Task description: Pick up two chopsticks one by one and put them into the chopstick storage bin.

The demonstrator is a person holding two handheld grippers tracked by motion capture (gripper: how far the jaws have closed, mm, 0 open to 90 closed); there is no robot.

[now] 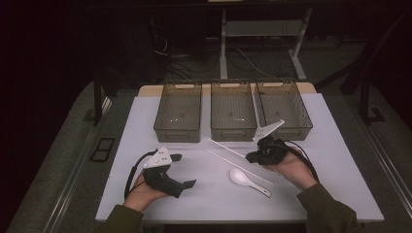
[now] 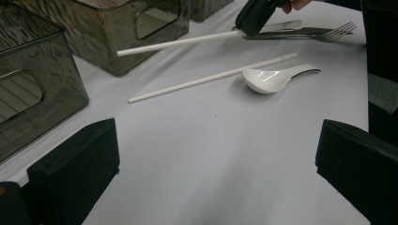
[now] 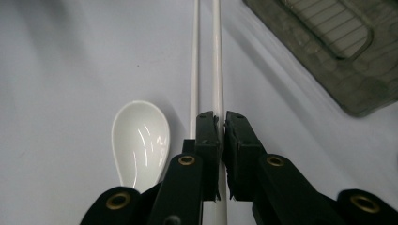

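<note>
While the left gripper [image 1: 182, 171] rests low over the white tabletop [image 1: 145, 126] with its jaws wide apart and nothing between them, the right gripper [image 3: 220, 123] is squeezed tight on one white chopstick [image 3: 217, 56]. That chopstick is lifted at the held end and points toward the three dark bins [image 1: 178, 114]. The other chopstick [image 2: 211, 77] lies flat on the tabletop just beside a white spoon [image 2: 274, 77]. A fork [image 2: 328, 32] lies farther off, past the right gripper.
</note>
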